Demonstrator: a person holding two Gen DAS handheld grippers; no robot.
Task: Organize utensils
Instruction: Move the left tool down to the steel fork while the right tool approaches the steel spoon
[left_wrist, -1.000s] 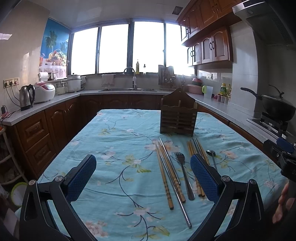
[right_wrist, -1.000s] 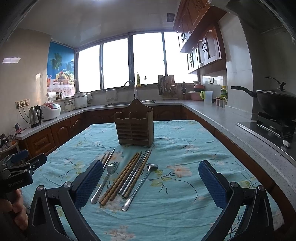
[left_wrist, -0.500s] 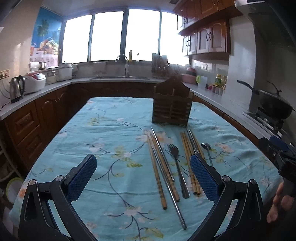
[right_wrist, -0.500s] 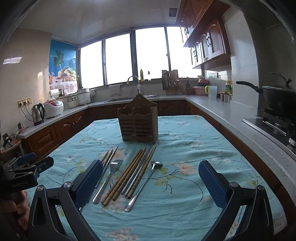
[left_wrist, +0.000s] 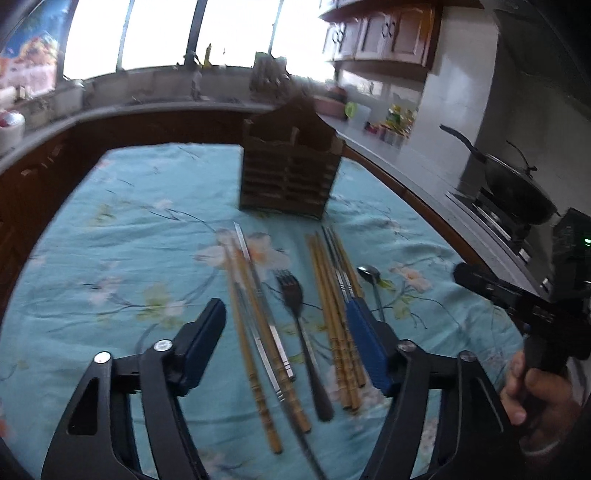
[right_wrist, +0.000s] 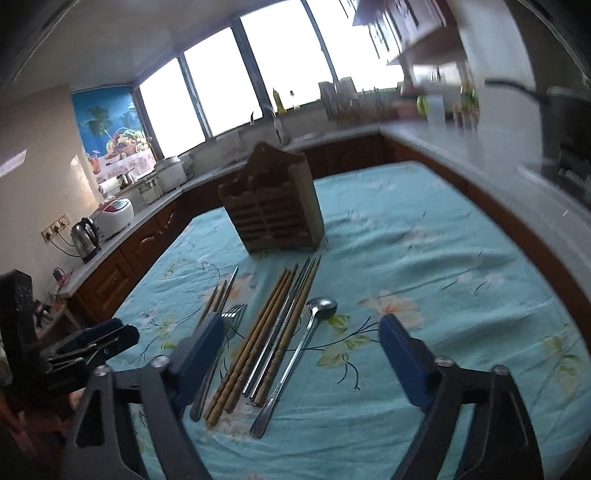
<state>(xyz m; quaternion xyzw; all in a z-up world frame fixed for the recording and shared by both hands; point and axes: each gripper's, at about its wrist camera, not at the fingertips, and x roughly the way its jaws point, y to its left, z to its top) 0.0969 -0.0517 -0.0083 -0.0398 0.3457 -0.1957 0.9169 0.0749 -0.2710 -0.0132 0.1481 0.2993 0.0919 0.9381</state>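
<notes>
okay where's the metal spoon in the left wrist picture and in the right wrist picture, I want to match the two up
Left wrist view: the metal spoon lies right of centre, at the right end of the utensil row, its handle partly hidden behind the left tongs' right finger.
Right wrist view: the metal spoon lies near centre, between the right tongs' fingers.
Shared landmark: the wooden utensil holder stands behind the row in both.

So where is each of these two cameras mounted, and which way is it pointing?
Left wrist: sits on the left gripper, looking down its open fingers at the fork and chopsticks; the person's right hand shows.
Right wrist: sits on the right gripper, fingers open, looking at the spoon; the left gripper shows at the left edge.
Both share the wooden holder and the blue tablecloth.
</notes>
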